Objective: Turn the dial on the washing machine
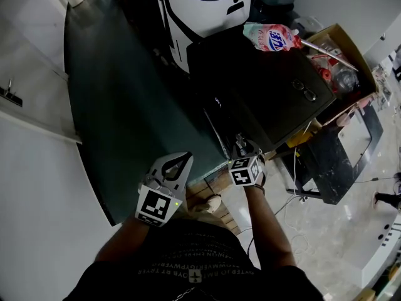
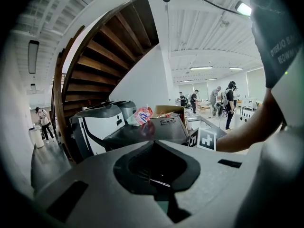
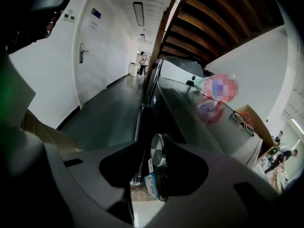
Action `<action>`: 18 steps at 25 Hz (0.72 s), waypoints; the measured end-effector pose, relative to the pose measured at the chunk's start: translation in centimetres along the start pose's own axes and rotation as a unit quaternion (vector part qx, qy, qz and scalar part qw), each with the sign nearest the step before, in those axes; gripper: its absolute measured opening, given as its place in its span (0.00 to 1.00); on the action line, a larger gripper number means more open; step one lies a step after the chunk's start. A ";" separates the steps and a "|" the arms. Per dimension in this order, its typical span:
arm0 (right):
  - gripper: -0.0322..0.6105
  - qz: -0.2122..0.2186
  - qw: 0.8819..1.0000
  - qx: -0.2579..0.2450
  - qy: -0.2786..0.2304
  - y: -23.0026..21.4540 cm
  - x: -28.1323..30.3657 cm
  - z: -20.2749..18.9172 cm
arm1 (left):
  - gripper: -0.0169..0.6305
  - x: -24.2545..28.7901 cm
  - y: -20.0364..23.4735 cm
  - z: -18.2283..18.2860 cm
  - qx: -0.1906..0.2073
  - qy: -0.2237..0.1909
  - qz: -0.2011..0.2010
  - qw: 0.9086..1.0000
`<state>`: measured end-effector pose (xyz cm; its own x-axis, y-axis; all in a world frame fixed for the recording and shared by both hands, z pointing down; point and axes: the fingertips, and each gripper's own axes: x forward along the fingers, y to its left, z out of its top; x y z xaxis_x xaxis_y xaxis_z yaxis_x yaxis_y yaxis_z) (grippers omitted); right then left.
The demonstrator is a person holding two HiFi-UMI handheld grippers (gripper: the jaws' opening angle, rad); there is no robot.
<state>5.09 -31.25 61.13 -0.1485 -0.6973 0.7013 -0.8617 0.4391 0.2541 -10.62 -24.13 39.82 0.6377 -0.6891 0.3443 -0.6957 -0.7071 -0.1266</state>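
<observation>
Staircase: a dark wooden staircase [image 2: 109,56] curves overhead, its treads seen from below.
Wall: a plain white wall [image 2: 142,82] closes the space under the staircase.
Floor: a dark, dull floor strip [image 3: 107,110] runs along the staircase's foot.
Door: a white door [image 3: 90,51] with a lever handle stands across that strip from the staircase.
Light: a long ceiling lamp [image 3: 138,12] hangs over the corridor beside the staircase, and strip lights [image 2: 209,68] shine in the hall beyond it.
People: figures [image 2: 230,103] stand in that hall.

An open office-like hall: wooden staircase [image 2: 104,56], ceiling strip lights [image 2: 209,68], people [image 2: 230,101] standing about.
</observation>
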 end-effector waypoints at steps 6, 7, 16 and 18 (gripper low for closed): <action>0.25 0.002 1.000 -0.003 0.000 0.0 -0.2 -0.8 | 0.03 0.3 0.5 0.3 -0.006 -0.003 0.003 1.000; 0.25 0.003 1.000 -0.004 -0.001 0.0 -0.2 -0.7 | 0.03 0.4 0.5 0.3 -0.006 -0.003 0.003 1.000; 0.24 0.008 1.000 -0.019 -0.016 0.2 0.3 1.5 | 0.03 0.7 1.6 1.1 -0.016 -0.013 0.013 1.000; 0.24 0.010 1.000 -0.020 -0.012 0.3 0.4 1.6 | 0.03 0.8 1.7 1.3 -0.018 -0.016 0.014 1.000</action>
<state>3.98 -32.33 60.44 -0.1768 -0.7016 0.6903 -0.8387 0.4744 0.2674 -10.86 -26.09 38.68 0.6284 -0.7131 0.3109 -0.7237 -0.6825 -0.1025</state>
